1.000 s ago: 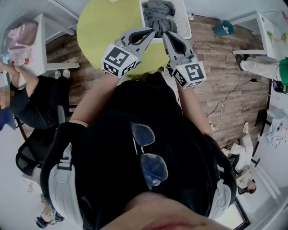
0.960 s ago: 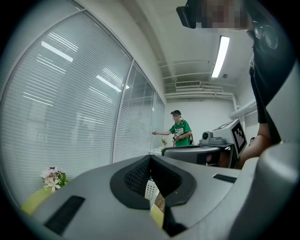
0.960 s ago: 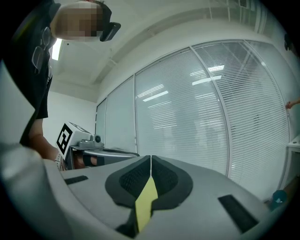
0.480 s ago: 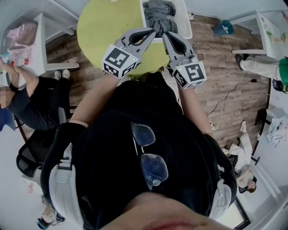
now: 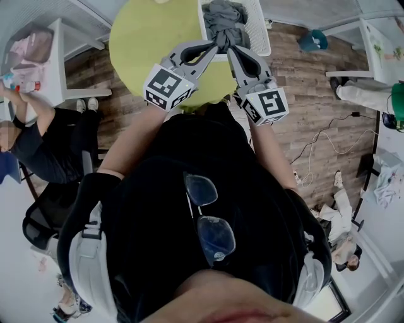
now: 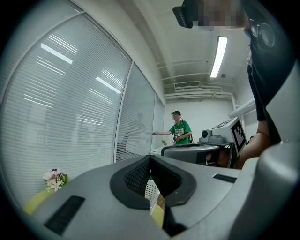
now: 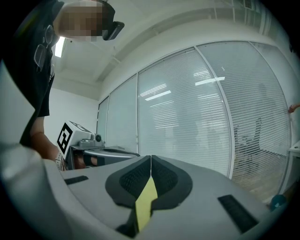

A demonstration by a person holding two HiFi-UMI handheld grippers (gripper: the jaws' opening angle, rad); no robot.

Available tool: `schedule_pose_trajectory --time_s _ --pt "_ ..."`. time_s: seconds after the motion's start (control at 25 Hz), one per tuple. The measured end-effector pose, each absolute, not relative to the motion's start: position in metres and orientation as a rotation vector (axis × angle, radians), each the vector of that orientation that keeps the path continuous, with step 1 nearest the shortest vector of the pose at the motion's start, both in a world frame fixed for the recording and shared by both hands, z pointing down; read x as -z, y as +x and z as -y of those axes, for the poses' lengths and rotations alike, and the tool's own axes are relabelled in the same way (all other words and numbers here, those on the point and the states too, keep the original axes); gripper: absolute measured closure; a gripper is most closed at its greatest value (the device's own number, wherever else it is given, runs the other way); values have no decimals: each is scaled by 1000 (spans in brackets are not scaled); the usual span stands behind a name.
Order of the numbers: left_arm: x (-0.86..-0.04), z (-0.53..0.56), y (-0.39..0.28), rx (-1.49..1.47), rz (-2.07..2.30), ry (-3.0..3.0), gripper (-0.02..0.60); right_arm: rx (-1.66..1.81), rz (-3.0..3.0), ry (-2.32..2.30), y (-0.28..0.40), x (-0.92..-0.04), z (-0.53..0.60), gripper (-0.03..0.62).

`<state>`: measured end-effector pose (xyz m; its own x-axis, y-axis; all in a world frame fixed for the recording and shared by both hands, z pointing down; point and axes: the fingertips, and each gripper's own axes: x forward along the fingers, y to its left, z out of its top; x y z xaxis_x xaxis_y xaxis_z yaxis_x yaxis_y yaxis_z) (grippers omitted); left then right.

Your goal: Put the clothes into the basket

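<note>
Grey clothes [image 5: 222,19] lie heaped inside the white basket [image 5: 259,25] at the far edge of the round yellow-green table [image 5: 151,38]. Both grippers are held level above the table's near edge, just short of the basket. My left gripper [image 5: 213,43] is shut with nothing between its pads, as the left gripper view [image 6: 150,157] shows. My right gripper [image 5: 231,48] is also shut and empty, its black pads meeting in the right gripper view [image 7: 150,157]. Each gripper view looks out at the room, with the other gripper's marker cube at its side.
A seated person in black [image 5: 44,139] is at the left by a white desk [image 5: 44,63]. Another person in a green shirt [image 6: 180,131] stands far off beside glass walls with blinds [image 6: 84,103]. Cables [image 5: 328,139] trail over the wooden floor at right.
</note>
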<state>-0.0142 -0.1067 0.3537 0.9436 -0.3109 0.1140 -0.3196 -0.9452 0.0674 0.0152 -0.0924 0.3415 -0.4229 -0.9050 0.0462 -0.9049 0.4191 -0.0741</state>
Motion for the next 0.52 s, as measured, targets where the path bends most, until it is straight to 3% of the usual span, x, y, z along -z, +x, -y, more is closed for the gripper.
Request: schedule_pose_trajectory --time_s 0.52 --pt "-356 103 -19 -157 489 3012 571 133 -2656 -1696 10 -344 89 568"
